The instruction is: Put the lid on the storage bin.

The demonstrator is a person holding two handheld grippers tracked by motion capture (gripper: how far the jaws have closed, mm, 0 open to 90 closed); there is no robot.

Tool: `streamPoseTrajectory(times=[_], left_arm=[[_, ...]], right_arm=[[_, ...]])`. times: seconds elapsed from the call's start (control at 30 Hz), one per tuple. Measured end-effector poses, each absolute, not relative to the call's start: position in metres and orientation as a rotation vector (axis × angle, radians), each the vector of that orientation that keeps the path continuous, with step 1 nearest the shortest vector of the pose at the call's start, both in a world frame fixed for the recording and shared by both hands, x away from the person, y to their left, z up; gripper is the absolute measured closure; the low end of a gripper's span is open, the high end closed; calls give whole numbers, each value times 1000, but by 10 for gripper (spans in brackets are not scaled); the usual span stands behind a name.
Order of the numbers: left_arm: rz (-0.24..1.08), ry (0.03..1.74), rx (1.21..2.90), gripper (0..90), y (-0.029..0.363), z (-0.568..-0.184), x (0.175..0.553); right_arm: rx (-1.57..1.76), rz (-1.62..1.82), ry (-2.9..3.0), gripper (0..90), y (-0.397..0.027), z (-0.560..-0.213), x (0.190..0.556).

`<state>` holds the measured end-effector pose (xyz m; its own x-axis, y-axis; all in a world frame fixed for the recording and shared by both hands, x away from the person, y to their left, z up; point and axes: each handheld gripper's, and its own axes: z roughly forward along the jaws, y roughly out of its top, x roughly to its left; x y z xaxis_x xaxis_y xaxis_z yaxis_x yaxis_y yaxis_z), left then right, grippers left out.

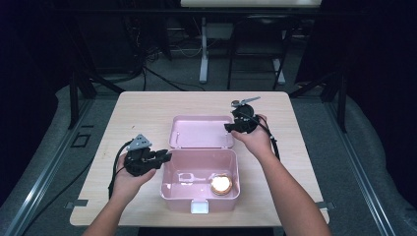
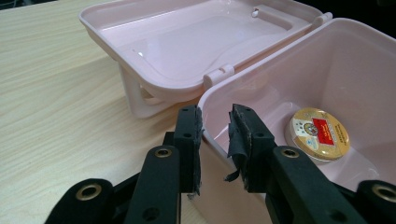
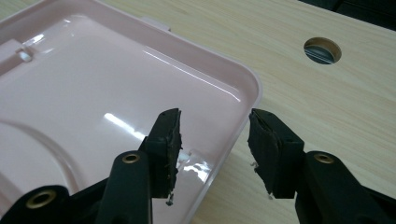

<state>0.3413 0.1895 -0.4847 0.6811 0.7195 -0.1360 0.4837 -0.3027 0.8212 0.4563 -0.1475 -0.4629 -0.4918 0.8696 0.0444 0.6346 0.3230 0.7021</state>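
Pale wood table point(image 1: 147, 105), pink box point(image 1: 199, 184) open; left gripper point(image 2: 215, 140) jaws astride its wall, right gripper point(image 3: 212, 149) jaws apart astride lid point(image 3: 93, 93) rim.

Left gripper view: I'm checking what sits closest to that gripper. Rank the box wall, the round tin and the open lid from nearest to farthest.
1. Box wall: between the left gripper fingers, nearest.
2. Round tin: on the box floor, to the right.
3. Open lid: lying flat behind the box, farthest.
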Motion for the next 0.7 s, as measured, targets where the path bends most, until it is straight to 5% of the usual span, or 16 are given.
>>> streamPoseTrajectory(times=[0.7], left_arm=[[328,933,1959,726,189,-485,341]], right_arm=[[1518,912,2119,636,-144,-488,482]])
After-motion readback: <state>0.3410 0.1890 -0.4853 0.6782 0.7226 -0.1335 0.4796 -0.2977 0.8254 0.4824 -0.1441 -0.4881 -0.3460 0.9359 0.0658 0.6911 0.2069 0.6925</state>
